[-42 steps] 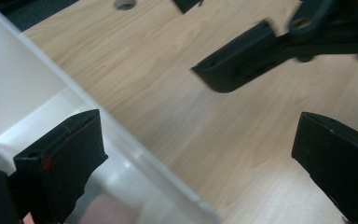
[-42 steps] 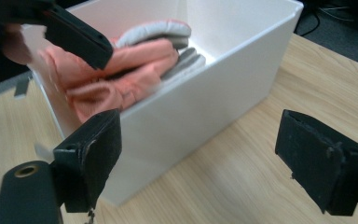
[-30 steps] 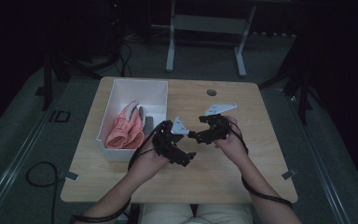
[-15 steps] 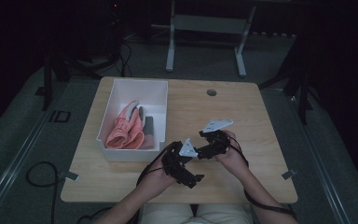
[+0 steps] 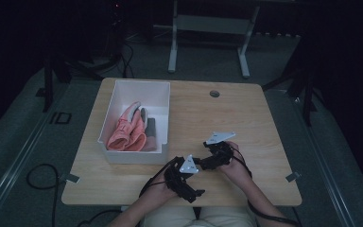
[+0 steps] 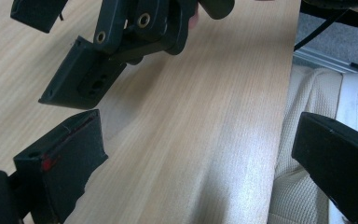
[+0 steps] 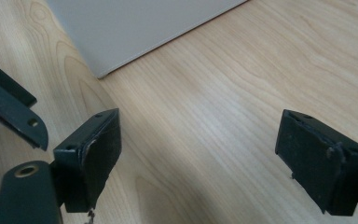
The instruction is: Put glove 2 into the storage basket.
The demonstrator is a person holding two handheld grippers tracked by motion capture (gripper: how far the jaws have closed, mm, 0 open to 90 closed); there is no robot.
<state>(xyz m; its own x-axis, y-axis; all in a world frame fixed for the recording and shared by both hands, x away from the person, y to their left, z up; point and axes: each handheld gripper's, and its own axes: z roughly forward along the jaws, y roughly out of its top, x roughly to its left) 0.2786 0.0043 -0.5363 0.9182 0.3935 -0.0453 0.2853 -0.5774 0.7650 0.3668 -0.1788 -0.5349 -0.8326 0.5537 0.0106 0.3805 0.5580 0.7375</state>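
Observation:
Both of my grippers hover low over the wooden table (image 5: 255, 118) near its front edge, with nothing between their jaws. In the high view the left gripper (image 5: 189, 187) is close to the person's body, and the right gripper (image 5: 207, 161) is just beyond it, pointing left. The left gripper (image 6: 198, 172) stands wide open over bare wood, with the right gripper (image 6: 121, 46) close ahead of it. The right gripper (image 7: 205, 158) is also wide open and faces the near corner of a white bin (image 7: 144, 28).
The white bin (image 5: 142, 84) stands on the left half of the table and holds pink gloves (image 5: 128, 132) and a grey item (image 5: 150, 127). A small round grommet (image 5: 214, 93) sits near the far edge. Beige trousers (image 6: 303, 121) show past the table's front edge.
Both grippers have drawn back from beside the bin toward the table's front edge and the person. Both stay open and hold nothing.

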